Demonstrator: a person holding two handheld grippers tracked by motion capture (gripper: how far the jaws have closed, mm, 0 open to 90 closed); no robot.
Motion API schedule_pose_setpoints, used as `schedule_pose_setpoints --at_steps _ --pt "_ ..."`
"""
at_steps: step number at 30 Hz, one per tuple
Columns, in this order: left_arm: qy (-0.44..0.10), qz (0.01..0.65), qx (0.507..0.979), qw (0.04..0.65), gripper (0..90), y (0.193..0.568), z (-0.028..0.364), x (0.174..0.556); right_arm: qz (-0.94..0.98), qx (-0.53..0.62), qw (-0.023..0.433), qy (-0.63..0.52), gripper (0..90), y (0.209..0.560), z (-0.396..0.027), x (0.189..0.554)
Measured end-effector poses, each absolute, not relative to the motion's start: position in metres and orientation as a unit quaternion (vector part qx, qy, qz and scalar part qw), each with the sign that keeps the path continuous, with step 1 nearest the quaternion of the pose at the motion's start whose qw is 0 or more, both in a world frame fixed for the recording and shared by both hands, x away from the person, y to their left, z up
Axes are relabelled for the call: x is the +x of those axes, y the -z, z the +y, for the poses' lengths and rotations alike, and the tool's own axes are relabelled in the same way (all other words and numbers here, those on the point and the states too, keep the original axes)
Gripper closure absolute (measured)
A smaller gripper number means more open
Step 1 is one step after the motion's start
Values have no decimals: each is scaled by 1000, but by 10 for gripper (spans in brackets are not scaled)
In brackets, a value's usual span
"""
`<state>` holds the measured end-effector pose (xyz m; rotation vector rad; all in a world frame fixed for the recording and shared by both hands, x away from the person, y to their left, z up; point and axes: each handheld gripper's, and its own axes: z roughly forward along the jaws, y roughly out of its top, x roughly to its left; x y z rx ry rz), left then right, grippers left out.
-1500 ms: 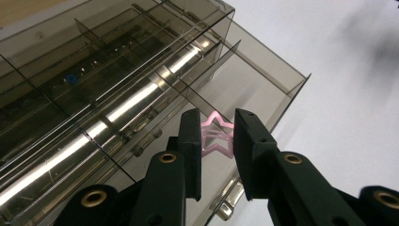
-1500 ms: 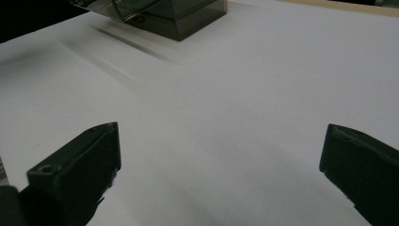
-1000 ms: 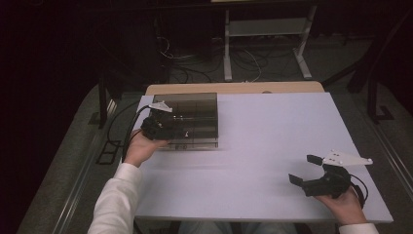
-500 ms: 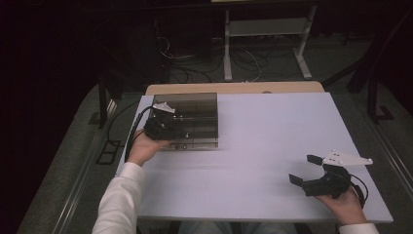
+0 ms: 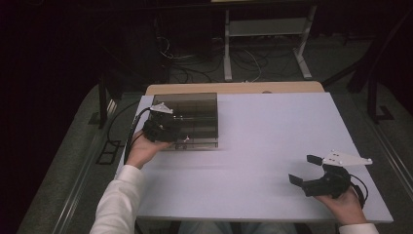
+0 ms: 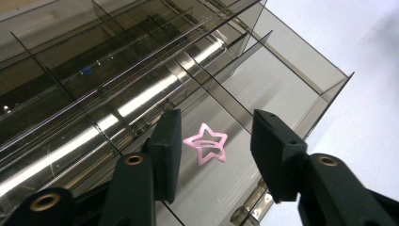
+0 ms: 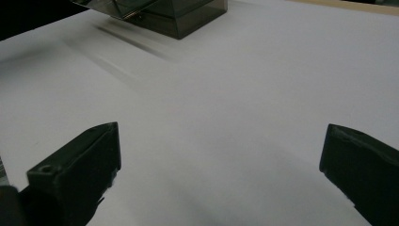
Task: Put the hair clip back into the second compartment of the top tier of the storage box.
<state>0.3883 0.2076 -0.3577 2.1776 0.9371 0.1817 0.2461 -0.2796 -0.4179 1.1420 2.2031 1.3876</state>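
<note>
A smoky clear organiser box (image 5: 195, 105) with several compartments stands at the table's far left. A pink star-shaped clip (image 6: 205, 149) lies flat in a near compartment of the box (image 6: 301, 61). My left gripper (image 6: 217, 121) hangs over that compartment. Its jaws have just been opening, and they now stand apart on either side of the star without touching it. In the high view the left gripper (image 5: 168, 129) reaches over the box's near left corner. My right gripper (image 5: 303, 169) rests wide open and empty near the table's front right corner, above bare table in its own view (image 7: 221, 155).
The white table (image 5: 272, 131) spreads between the box and the right hand. A corner of the box (image 7: 188, 19) shows far off in the right gripper view. Beyond the table stand a white frame (image 5: 265, 29) and floor cables (image 5: 195, 61).
</note>
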Motion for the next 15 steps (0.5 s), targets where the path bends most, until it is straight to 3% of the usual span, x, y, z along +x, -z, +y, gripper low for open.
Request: schedule_pose_setpoints --at_steps 15 --pt "-65 352 840 409 408 346 207 370 767 397 148 -482 0 418 -279 246"
